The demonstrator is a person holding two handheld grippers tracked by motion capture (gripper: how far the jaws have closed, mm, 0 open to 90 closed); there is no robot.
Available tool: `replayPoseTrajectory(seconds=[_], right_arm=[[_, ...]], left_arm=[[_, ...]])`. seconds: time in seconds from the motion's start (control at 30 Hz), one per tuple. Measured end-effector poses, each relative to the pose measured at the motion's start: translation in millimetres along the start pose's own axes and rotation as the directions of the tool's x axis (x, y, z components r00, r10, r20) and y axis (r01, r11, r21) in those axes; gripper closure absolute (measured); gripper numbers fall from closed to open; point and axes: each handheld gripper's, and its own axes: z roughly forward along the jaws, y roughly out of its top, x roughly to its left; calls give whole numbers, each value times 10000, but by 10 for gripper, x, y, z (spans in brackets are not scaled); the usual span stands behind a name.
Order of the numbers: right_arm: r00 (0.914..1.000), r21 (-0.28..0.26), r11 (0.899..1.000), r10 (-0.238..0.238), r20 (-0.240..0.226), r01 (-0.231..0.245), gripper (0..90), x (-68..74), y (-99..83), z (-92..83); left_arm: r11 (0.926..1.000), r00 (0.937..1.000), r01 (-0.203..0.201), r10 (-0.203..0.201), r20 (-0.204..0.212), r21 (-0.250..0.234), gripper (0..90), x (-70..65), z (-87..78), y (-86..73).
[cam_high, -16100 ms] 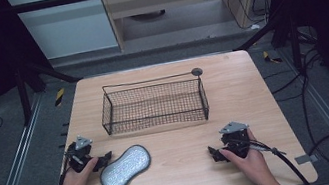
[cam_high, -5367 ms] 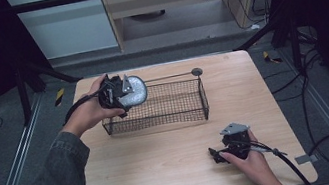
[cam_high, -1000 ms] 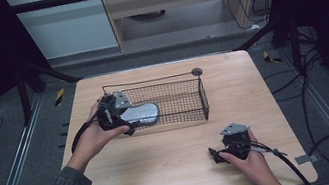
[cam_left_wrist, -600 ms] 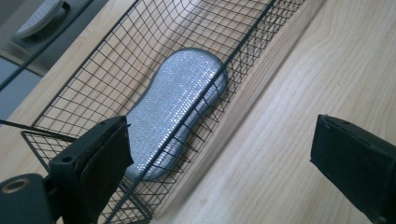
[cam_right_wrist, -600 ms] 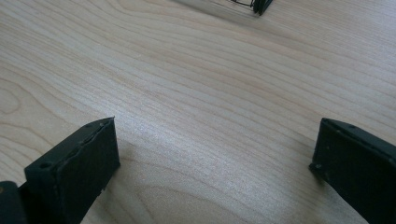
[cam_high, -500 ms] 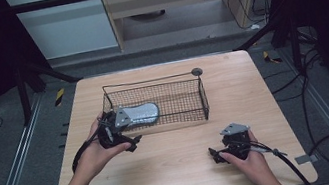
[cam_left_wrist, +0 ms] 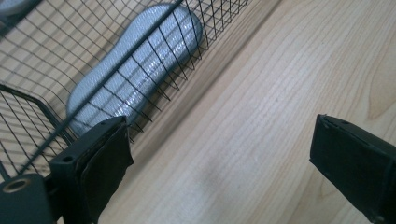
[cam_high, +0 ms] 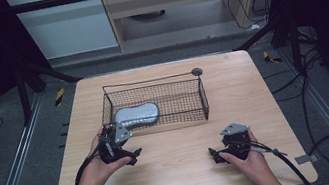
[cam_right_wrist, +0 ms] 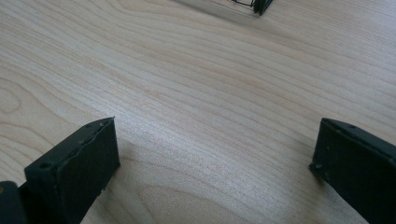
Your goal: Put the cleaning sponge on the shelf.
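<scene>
A grey, peanut-shaped padded object (cam_high: 136, 115) lies flat in the left end of a black wire basket (cam_high: 189, 99) on the wooden table. My left gripper (cam_high: 119, 144) is held just in front of the basket's left front corner, open and with nothing in it. In the left gripper view the grey object (cam_left_wrist: 135, 70) shows through the basket's mesh (cam_left_wrist: 51, 60), beyond the wide-apart jaws of the left gripper (cam_left_wrist: 224, 140). My right gripper (cam_high: 219, 154) rests on the table at the front right. Its jaws stand wide apart over bare wood in the right gripper view (cam_right_wrist: 219, 135).
The basket's handle ends in a round knob (cam_high: 196, 71) at the back right. A corner of the basket (cam_right_wrist: 259, 4) shows at the top of the right gripper view. Cables trail off the table's front edge from both grippers. Bare tabletop (cam_high: 176, 146) lies between the two hands.
The left gripper carried the grey object from the table into the basket, let go of it and drew back toward the front. The right gripper has stayed still.
</scene>
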Motion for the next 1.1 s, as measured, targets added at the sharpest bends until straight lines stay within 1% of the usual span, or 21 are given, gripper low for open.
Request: replayPoseTrajectory(seconds=[0.2,0.33,0.4,0.47,0.5,0.6,0.67,0.73,0.77,0.8,0.83,0.87,0.9,0.93,0.97,1.07,1.1], right_arm=[[10000,2,10000,5,1,-5,7,0,0,0],[10000,12,10000,3,9,-3,7,0,0,-1],[10000,0,10000,7,1,-7,7,1,0,0],[10000,5,10000,7,-17,-7,7,1,1,-1],[10000,7,10000,-12,-3,12,7,-1,0,0],[10000,-4,10000,-18,-23,18,7,-1,0,0],[10000,7,10000,-21,-21,21,7,-1,0,-1],[10000,7,10000,-24,-26,24,7,-1,0,-1],[10000,6,10000,-26,-24,26,7,-1,0,-1],[10000,6,10000,-28,-29,28,7,-1,0,-1],[10000,7,10000,-25,-26,25,7,-1,0,-1],[10000,9,10000,-23,-30,23,7,-1,0,-2],[10000,5,10000,-23,-28,23,7,-1,0,-1],[10000,5,10000,-23,-28,23,7,-1,0,-1],[10000,6,10000,-26,-25,26,7,-1,0,-1],[10000,9,10000,-21,-29,21,7,-1,0,-1],[10000,8,10000,-29,-29,29,7,-2,0,-1]], left_arm=[[9987,9989,468,-469,39,192,50,-15,43,-234],[9962,9969,785,-782,-91,369,50,26,62,-370],[9941,9948,1015,-1011,-119,395,50,51,65,-426],[9935,9943,1064,-1060,-141,407,50,64,64,-450],[9918,9927,1188,-1177,-258,472,50,89,71,-501],[9878,9895,1420,-1399,-357,637,50,135,91,-589],[9848,9867,1573,-1537,-524,737,50,170,100,-652],[9801,9818,1829,-1781,-656,769,49,217,104,-716],[9801,9818,1829,-1781,-656,769,49,217,104,-716],[9751,9759,2074,-2006,-865,791,49,264,113,-775],[9726,9731,2190,-2118,-911,779,47,287,120,-802],[9726,9731,2190,-2118,-911,779,47,287,120,-802],[9677,9671,2406,-2324,-1036,754,47,330,134,-850],[9677,9671,2406,-2324,-1036,754,47,330,134,-850],[9628,9615,2596,-2504,-1129,753,47,370,157,-893],[9530,9510,2987,-2927,-996,509,36,426,178,-937],[9509,9486,3061,-3007,-984,450,33,441,185,-948]])
